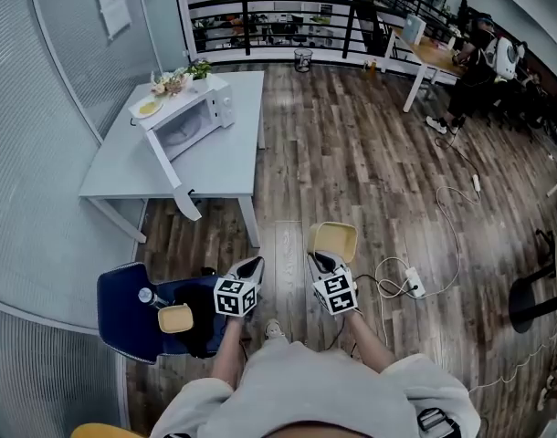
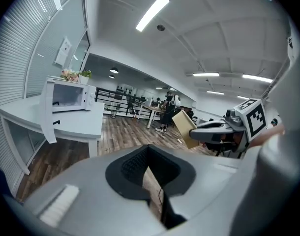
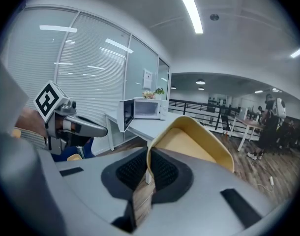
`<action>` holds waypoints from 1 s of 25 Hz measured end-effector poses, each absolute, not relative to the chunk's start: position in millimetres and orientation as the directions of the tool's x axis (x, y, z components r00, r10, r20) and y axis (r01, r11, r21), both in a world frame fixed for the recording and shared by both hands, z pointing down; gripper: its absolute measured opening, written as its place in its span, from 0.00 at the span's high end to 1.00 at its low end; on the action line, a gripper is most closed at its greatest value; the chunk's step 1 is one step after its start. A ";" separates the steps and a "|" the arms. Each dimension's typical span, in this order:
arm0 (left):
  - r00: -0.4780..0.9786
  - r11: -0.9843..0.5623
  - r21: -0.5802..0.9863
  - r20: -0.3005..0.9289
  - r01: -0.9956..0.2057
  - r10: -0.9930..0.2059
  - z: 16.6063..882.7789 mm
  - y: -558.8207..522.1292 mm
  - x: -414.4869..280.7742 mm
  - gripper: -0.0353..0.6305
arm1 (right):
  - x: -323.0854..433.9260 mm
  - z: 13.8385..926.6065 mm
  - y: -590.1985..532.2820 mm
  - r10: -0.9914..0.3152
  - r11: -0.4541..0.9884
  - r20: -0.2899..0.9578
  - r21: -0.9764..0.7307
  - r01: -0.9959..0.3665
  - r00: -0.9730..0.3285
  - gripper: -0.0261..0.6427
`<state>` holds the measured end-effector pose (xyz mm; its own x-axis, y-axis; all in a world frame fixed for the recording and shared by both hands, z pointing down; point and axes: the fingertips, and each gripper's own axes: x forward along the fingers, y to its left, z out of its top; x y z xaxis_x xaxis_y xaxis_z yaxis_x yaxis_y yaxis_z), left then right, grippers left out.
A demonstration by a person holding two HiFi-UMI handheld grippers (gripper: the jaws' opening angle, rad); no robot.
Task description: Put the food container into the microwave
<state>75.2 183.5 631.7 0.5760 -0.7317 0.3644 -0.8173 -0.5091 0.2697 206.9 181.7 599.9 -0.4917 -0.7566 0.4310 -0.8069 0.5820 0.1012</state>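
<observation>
Food container (image 3: 189,141) is gripped at its rim by right claw (image 3: 147,173), jaws clamped on the wall; left claw (image 2: 150,173) is closed, empty. Microwave (image 1: 189,117), door open, is sited on bench (image 1: 219,167) well fwd, to the left; fwd-left carry judged req'd

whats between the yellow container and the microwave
In the head view, only bare wood floor and a corner of the white table separate the food container from the microwave.

You're in a pale grey short-sleeve tee (image 1: 297,386); left gripper (image 1: 253,265) and right gripper (image 1: 317,261): grey, 1 black-white marker cube each.
</observation>
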 end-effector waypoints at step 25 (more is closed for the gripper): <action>0.598 -0.544 0.248 0.354 -0.802 -0.719 629.9 30.8 14.8 0.93 | 149.2 608.7 37.8 -0.774 0.553 0.432 0.106 -0.826 -0.463 0.92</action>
